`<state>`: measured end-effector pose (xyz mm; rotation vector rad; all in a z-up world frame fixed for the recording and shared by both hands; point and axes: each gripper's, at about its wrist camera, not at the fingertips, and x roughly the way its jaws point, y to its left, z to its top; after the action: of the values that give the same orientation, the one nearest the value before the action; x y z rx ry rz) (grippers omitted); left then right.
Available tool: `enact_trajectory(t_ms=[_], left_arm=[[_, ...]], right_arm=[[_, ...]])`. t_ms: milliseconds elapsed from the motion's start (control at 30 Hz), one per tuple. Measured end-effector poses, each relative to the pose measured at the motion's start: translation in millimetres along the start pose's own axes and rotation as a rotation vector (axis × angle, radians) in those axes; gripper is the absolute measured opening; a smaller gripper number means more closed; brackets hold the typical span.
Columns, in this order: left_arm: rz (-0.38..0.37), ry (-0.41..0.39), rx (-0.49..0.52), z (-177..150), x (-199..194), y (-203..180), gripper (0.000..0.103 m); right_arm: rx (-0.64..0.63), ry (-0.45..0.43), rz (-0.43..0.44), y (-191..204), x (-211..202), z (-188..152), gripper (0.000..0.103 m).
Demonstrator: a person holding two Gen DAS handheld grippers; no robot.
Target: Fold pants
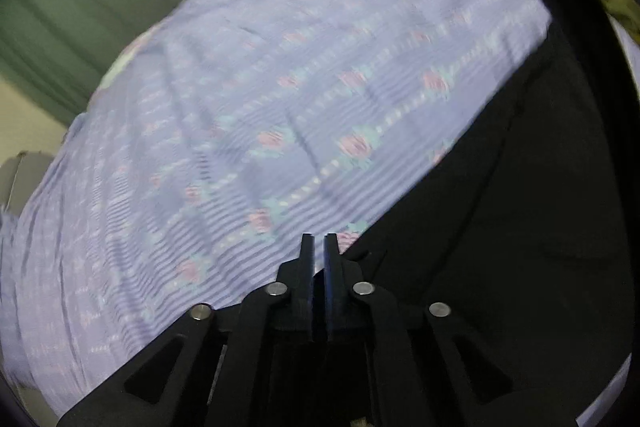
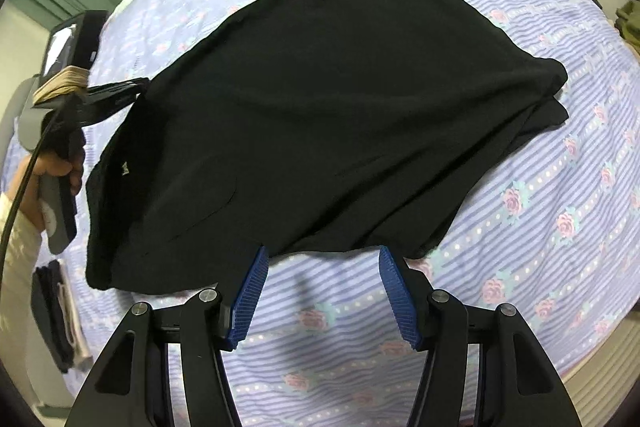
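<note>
A lavender bedsheet (image 2: 520, 163) with pale stripes, dotted lines and pink roses covered the bed and served as the landmark. Beyond its far left edge hung green curtains (image 1: 60, 27), with a cream wall beside them. Off the sheet's far right edge lay an olive-green bundle of cloth (image 2: 628, 23). At its near left edge sat a small dark pile of fabric (image 2: 56, 315) with a pale strip along it.
</note>
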<state>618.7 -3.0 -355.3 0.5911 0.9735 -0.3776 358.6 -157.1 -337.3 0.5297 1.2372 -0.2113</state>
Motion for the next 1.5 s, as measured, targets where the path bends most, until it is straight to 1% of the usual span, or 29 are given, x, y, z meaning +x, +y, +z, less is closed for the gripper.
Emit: enact_trajectory(t_ms=[33,67,100,133,200,267,333,400,467,500,600,667,767,800,833,867,933,1000,1067,1100,1133,1200,1267,1300,1367,1400,1433,1467,1500], left_arm=[[0.014,-0.031,-0.066,-5.4,-16.3,10.4,0.044],[0.024,-0.06,-0.134,-11.8,-32.0,20.6,0.057],[0.042,-0.09,-0.214,-21.9,-50.6,32.0,0.072],[0.054,-0.114,-0.29,-36.1,-69.5,43.8,0.072],[0.079,-0.117,-0.404,-68.3,-96.1,62.0,0.074],[0.1,-0.08,-0.511,-107.4,-112.2,78.8,0.076],[0.085,-0.024,-0.613,-150.4,-116.6,93.5,0.076],[0.053,0.029,-0.683,-179.5,-110.8,100.4,0.075],[0.001,0.047,-0.731,-198.6,-100.3,105.4,0.074],[-0.022,0.048,-0.748,-202.3,-94.7,103.5,0.072],[-0.091,0.044,-0.795,-201.0,-73.3,101.2,0.066],[-0.125,0.047,-0.792,-196.1,-61.6,96.7,0.063],[-0.149,0.09,-0.704,-177.2,-43.5,74.1,0.06],[-0.146,0.123,-0.658,-172.3,-33.5,68.5,0.054],[-0.118,0.162,-0.614,-165.3,-25.8,60.4,0.045],[-0.107,0.17,-0.59,-161.5,-21.7,55.4,0.044],[-0.059,0.156,-0.575,-159.5,-23.0,55.1,0.044],[0.009,0.098,-0.609,-154.8,-37.1,68.8,0.043],[0.009,0.05,-0.654,-150.2,-46.7,85.5,0.043],[0.027,0.024,-0.662,-146.4,-51.4,92.9,0.043],[0.046,0.01,-0.648,-143.0,-53.1,97.4,0.043],[0.054,0.036,-0.615,-140.0,-44.7,97.9,0.042],[0.039,0.099,-0.574,-141.6,-30.0,91.6,0.043],[0.021,0.128,-0.564,-145.9,-25.0,88.0,0.046],[0.008,0.155,-0.56,-148.6,-20.5,84.2,0.055],[0.024,0.157,-0.559,-151.6,-23.8,80.5,0.065],[0.051,0.147,-0.561,-154.0,-31.0,78.5,0.072],[0.069,0.133,-0.569,-155.3,-37.7,78.3,0.076],[0.086,0.118,-0.588,-159.2,-49.0,79.6,0.082]], right_arm=[[0.0,-0.018,0.007,-0.4,-4.8,0.2,0.058],[-0.003,-0.038,0.011,-1.5,-10.1,0.2,0.058],[-0.019,-0.065,0.015,-2.4,-17.6,-1.5,0.058],[-0.034,-0.077,0.017,-2.3,-21.8,-3.1,0.058],[-0.071,-0.099,0.018,-0.4,-28.3,-6.6,0.06],[-0.101,-0.106,0.025,4.5,-30.8,-8.8,0.06],[-0.131,-0.099,0.041,14.4,-30.4,-8.3,0.06],[-0.19,-0.079,0.058,28.9,-28.0,-9.8,0.06],[-0.237,-0.071,0.074,40.7,-27.3,-16.6,0.06],[-0.267,-0.064,0.084,46.3,-27.2,-20.4,0.06],[-0.341,-0.043,0.097,60.1,-25.6,-30.3,0.06],[-0.375,-0.034,0.089,66.9,-23.6,-33.6,0.06],[-0.394,-0.021,0.09,71.5,-21.2,-35.4,0.06],[-0.396,-0.02,0.089,72.4,-21.0,-36.0,0.06],[-0.396,-0.02,0.087,72.6,-20.6,-36.5,0.06],[-0.397,-0.02,0.084,72.8,-20.2,-36.6,0.06],[-0.401,-0.016,0.086,74.1,-18.4,-36.7,0.06],[-0.41,-0.022,0.092,77.2,-18.6,-36.9,0.06],[-0.426,-0.04,0.091,80.6,-20.8,-36.9,0.06],[-0.434,-0.051,0.087,82.0,-21.3,-36.7,0.06],[-0.441,-0.055,0.079,84.9,-20.7,-36.3,0.06],[-0.445,-0.044,0.069,89.3,-15.9,-34.7,0.06],[-0.439,-0.035,0.07,90.0,-11.5,-33.8,0.06],[-0.44,-0.03,0.07,89.3,-9.1,-33.8,0.06],[-0.455,-0.019,0.062,85.9,-6.7,-34.6,0.06],[-0.462,-0.022,0.055,83.5,-6.5,-34.6,0.06],[-0.466,-0.027,0.045,78.2,-6.6,-34.7,0.06],[-0.464,-0.027,0.041,72.9,-6.2,-33.0,0.06],[-0.449,-0.031,0.039,65.8,-7.8,-31.2,0.06]])
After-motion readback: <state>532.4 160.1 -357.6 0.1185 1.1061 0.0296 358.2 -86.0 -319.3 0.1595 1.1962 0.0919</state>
